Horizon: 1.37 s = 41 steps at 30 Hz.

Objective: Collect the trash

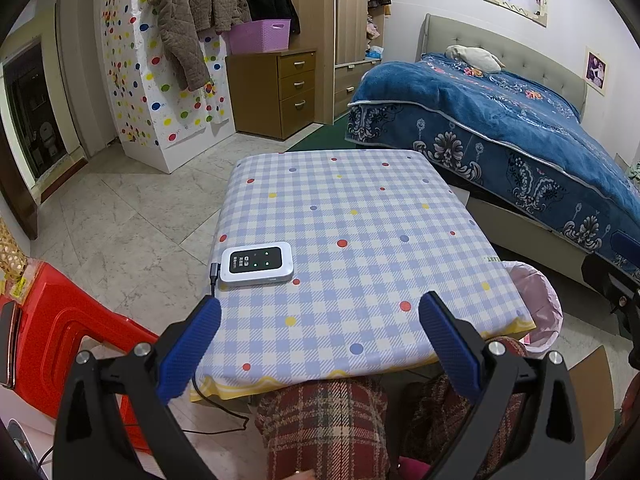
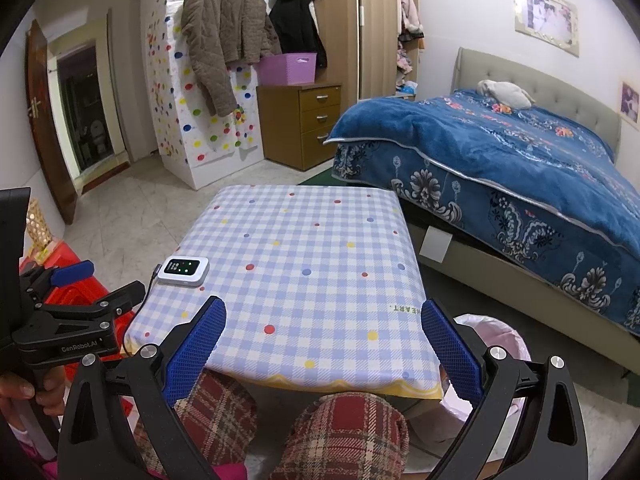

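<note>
While both grippers [image 1: 320, 312] [image 2: 323, 320] gape, table [image 2: 320, 240] edge lies near.

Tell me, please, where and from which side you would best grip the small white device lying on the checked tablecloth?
Grip the white device across its short width, coming straight down. It lies flat, so only its thin rounded edges offer purchase. The left gripper is nearer. Avoid the left end, where the cable plugs in.
</note>
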### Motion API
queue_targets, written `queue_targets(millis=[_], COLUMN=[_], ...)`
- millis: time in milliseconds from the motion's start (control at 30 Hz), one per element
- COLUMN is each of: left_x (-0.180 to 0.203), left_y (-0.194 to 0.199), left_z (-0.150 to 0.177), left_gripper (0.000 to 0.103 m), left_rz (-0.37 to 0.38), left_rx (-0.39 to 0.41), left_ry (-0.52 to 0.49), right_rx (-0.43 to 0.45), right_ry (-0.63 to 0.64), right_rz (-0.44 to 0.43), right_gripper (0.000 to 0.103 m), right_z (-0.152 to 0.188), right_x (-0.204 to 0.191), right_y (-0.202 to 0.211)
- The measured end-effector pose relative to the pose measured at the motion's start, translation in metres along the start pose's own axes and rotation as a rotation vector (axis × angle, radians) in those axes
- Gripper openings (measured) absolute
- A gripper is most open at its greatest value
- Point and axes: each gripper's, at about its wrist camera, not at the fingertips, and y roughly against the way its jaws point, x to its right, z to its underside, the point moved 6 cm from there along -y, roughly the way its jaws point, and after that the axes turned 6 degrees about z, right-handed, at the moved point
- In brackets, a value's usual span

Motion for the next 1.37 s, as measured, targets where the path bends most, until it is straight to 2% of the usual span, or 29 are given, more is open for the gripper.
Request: queue_targets(millis=[1133,1233,1300,1367], left_x=[0.003,0.006,0.011,0.018], left_y=[-0.004,-0.012,-0.020,-0.031], left_z=[0.005,0.008,0.012,0.020], left_gripper=[0.096,0.096,0.096,0.096], left_rz=[-0.003,-0.008,0.004,0.038], left_rx=[0.001,-0.019,-0.031,-0.054], left_ry=[-0.016,-0.033,-0.040,-0.048], right_rx=[-0.014,-0.001,0.014,0.016], right_ry=[-0.022,-0.040,-0.055,-0.086], right_rz=[-0.005,-0.010,0.022,0.083], right_gripper=[0.097,0.097,0.097,0.097], right_z=[0.012,0.016,0.024,0.048], right_x=[0.007,0.018,0.036,0.069], right_y=[-0.008,-0.010,-0.015,-0.023])
